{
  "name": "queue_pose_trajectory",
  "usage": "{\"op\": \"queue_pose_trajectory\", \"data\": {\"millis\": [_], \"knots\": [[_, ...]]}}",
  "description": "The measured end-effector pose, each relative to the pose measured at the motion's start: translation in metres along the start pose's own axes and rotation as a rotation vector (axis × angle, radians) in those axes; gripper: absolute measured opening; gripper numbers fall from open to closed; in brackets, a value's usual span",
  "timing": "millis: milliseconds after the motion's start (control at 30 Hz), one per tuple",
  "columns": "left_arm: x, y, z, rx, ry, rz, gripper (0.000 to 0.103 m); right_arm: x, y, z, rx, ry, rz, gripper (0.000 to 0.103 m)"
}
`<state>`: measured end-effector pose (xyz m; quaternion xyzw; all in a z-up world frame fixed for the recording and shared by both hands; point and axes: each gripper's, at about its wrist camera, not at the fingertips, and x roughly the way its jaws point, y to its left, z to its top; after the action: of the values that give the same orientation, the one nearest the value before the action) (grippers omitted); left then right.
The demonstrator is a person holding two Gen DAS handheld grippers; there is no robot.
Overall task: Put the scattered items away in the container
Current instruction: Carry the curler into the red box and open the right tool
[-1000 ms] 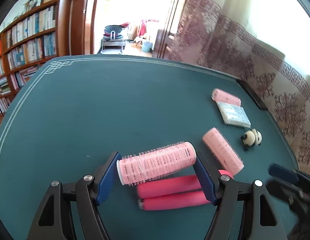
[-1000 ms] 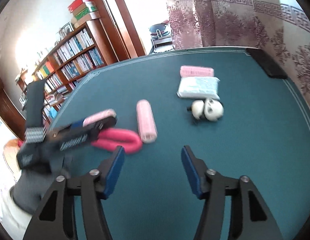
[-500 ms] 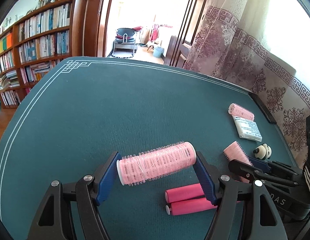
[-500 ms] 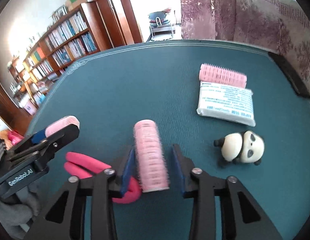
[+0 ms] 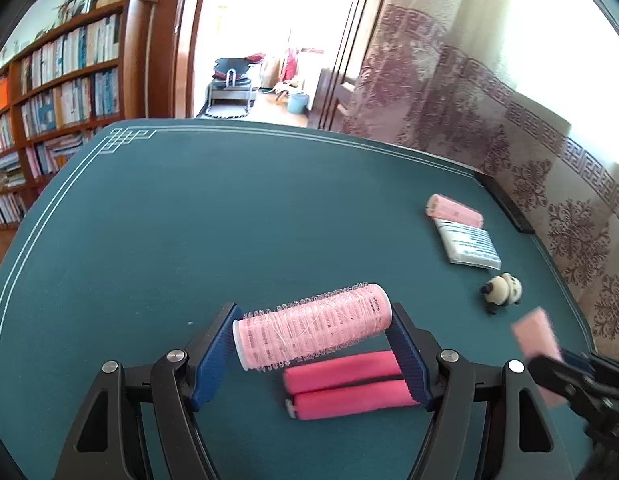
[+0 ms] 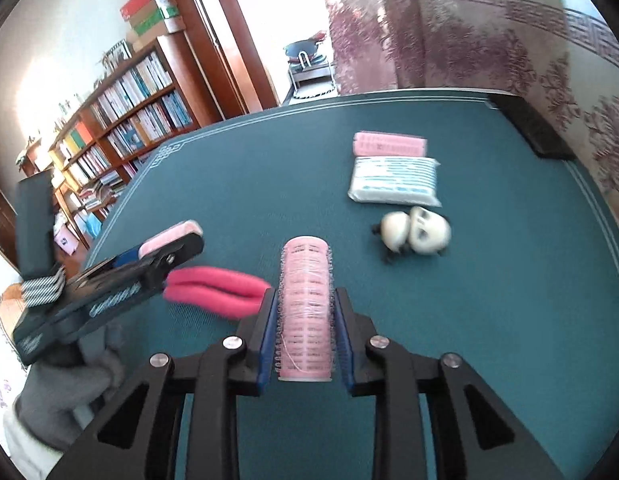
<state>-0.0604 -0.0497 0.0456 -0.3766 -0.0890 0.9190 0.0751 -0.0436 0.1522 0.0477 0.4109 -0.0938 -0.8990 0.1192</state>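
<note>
The left gripper (image 5: 313, 354) is clamped endwise on a pale pink hair roller (image 5: 312, 326), blue pads pressed vs. both ends, roller lying crosswise btwn the fingers and lifted off the green table (image 5: 229, 216). Just below and behind that roller, under the tongs, lies a hot-pink foam roller pair (image 5: 345, 384) flat on the cloth, its right end tucked behind the right finger. The right gripper (image 6: 305, 316) is closed on a second pale pink roller (image 6: 306, 308), gripped by its sides w/ its axis pointing fwd along the fingers, far end past the fingertips. Seen from the right wrist, the left gripper sits to the left, and the foam pair runs from its tip to touching distance of the right tongs' left finger. Ahead and right of the right tongs stands a small panda figure (image 6: 413, 234), blurred; farther ahead a white tissue packet (image 6: 393, 180), and touching its far edge a third pink roller (image 6: 389, 145). A black flat object (image 6: 527, 126) lies at the far right table edge. Bookshelves (image 6: 121, 120) stand off to the left. No container is recognisable in either view.
</note>
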Motion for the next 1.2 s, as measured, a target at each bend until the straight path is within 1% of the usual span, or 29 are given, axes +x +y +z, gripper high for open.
{"op": "queue_pose_trajectory", "data": {"millis": [100, 267, 533, 700, 833, 900, 1033, 1100, 1133, 1200], "knots": [[-0.006, -0.010, 0.000, 0.020, -0.011, -0.015, 0.075, -0.029, -0.009, -0.017, 0.038, -0.016, -0.001, 0.029], [-0.013, -0.032, -0.002, 0.062, -0.017, -0.050, 0.075, -0.077, -0.028, -0.047, 0.081, -0.049, -0.045, 0.029], [-0.033, -0.079, -0.011, 0.161, -0.033, -0.117, 0.075, -0.145, -0.048, -0.089, 0.117, -0.105, -0.115, 0.029], [-0.046, -0.109, -0.023, 0.221, -0.026, -0.169, 0.075, -0.192, -0.074, -0.113, 0.169, -0.152, -0.209, 0.029], [-0.052, -0.133, -0.033, 0.264, -0.015, -0.205, 0.075, -0.234, -0.099, -0.133, 0.205, -0.188, -0.350, 0.029], [-0.055, -0.147, -0.039, 0.287, -0.007, -0.227, 0.075, -0.252, -0.114, -0.145, 0.229, -0.184, -0.422, 0.029], [-0.060, -0.173, -0.048, 0.327, 0.007, -0.269, 0.075, -0.274, -0.138, -0.169, 0.280, -0.161, -0.514, 0.029], [-0.062, -0.184, -0.052, 0.344, 0.011, -0.283, 0.075, -0.282, -0.150, -0.182, 0.315, -0.146, -0.541, 0.029], [-0.064, -0.191, -0.055, 0.354, 0.014, -0.293, 0.075, -0.286, -0.154, -0.188, 0.330, -0.145, -0.539, 0.029], [-0.066, -0.204, -0.060, 0.370, 0.021, -0.311, 0.075, -0.290, -0.162, -0.197, 0.359, -0.138, -0.499, 0.029]]}}
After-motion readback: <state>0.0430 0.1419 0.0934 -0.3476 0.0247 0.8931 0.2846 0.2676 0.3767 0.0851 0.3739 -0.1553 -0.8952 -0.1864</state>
